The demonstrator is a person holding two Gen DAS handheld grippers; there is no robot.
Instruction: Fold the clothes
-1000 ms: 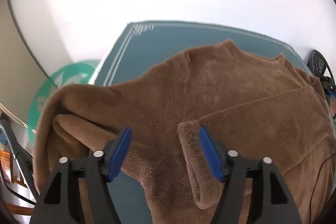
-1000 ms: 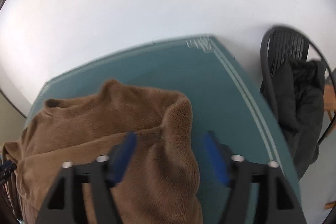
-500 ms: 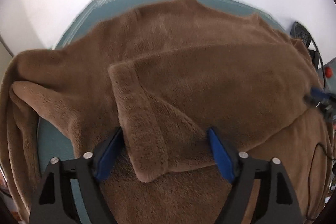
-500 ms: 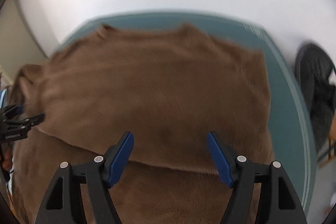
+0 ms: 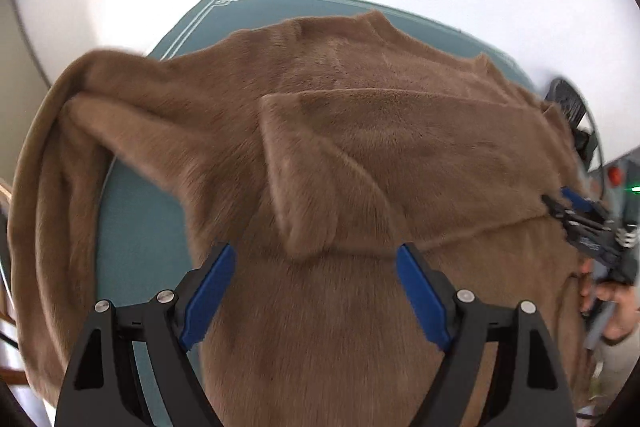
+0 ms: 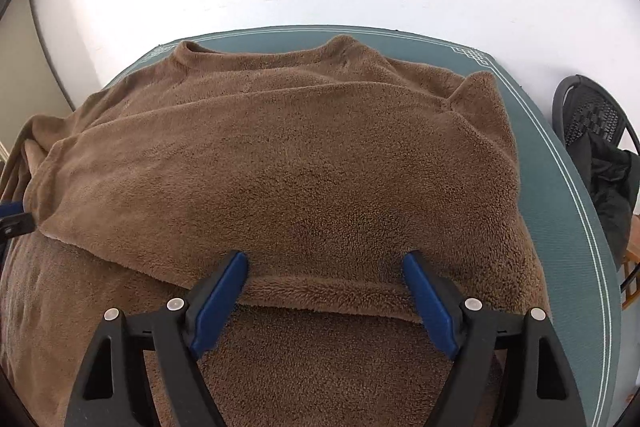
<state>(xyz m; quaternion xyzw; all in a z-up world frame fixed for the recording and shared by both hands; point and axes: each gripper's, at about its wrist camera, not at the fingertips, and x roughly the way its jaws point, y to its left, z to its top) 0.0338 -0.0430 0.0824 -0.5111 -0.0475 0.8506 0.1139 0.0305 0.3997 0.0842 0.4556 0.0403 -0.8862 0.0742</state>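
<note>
A brown fleece sweater (image 5: 360,327) lies collar-away on the teal table cover (image 5: 136,227). One sleeve (image 6: 300,167) is folded across the body. Its cuff (image 5: 296,227) points at my left gripper (image 5: 314,255), which is open just above the fabric, with the cuff's tip between the jaws and clear of the pads. My right gripper (image 6: 326,263) hovers over the sleeve's near edge. Its jaws are opening, and the fold edge runs between them without being pinched. Each gripper shows at the other view's edge: right gripper (image 5: 576,215), left gripper (image 6: 14,221).
The other sleeve (image 5: 44,187) hangs off the table's left side. A black chair (image 6: 588,115) with a dark garment (image 6: 612,179) stands to the right of the table. A white wall lies behind. A hand (image 5: 616,311) holds the right gripper.
Both grippers have come in from the sweater's sides to its middle and dropped closer to the fabric. Their jaws stand wider. The cuff now lies centred before the left gripper.
</note>
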